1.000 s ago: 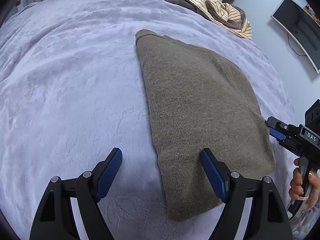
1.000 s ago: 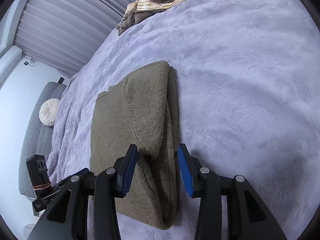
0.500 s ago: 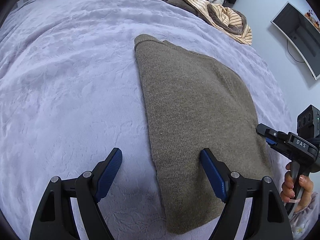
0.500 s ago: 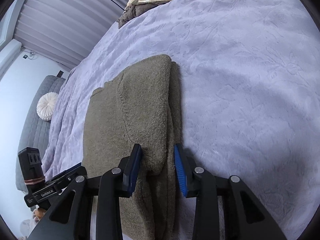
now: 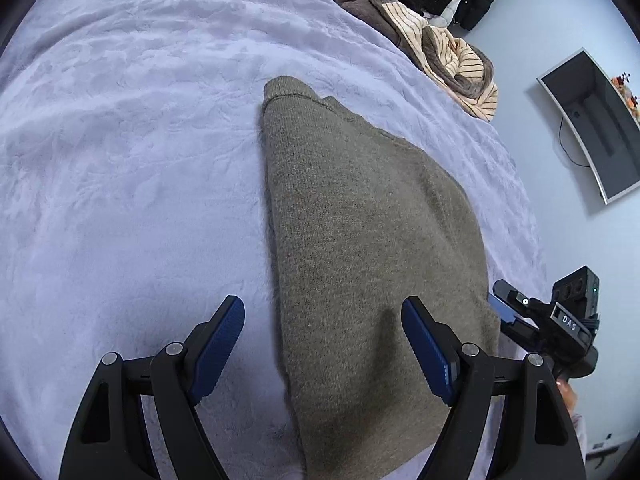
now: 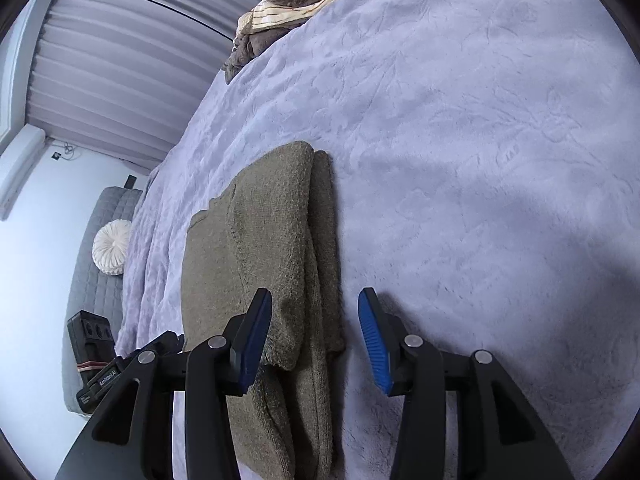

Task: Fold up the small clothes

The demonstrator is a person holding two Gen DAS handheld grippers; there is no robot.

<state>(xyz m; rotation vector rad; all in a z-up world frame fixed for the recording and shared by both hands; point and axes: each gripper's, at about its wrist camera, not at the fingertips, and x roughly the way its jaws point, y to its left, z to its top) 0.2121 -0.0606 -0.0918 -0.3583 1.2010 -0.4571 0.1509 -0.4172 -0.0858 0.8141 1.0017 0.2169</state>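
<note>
A folded olive-brown knitted sweater (image 5: 360,240) lies flat on a bed covered by a pale lilac plush blanket with an embossed pattern (image 5: 120,180). The left gripper (image 5: 323,340) hangs over the sweater's near end with its jaws spread wide and gripping nothing: the sweater's long left edge runs up between the jaws, the right blue ribbed pad sits above the knit, and the left pad is over bare blanket. From there the sweater stretches away ahead of the jaws to a rounded far corner.

The right gripper (image 6: 316,340) is at the sweater's opposite long side, where the stacked folded layers (image 6: 316,280) show as ridges. Its jaws have just been opening after a brief narrowing and now stand apart; the folded edge lies between them, close to the left pad (whether that pad touches the knit cannot be told), while the right pad is over blanket, clear of the cloth.

Far beyond both sets of jaws, at the bed's far edge, lies a heap of cream striped and brown clothes (image 5: 448,40), well apart from the sweater. In the right wrist view, off to the left of the jaws, a round white tufted cushion (image 6: 112,246) rests on a grey quilted seat (image 6: 92,280).
</note>
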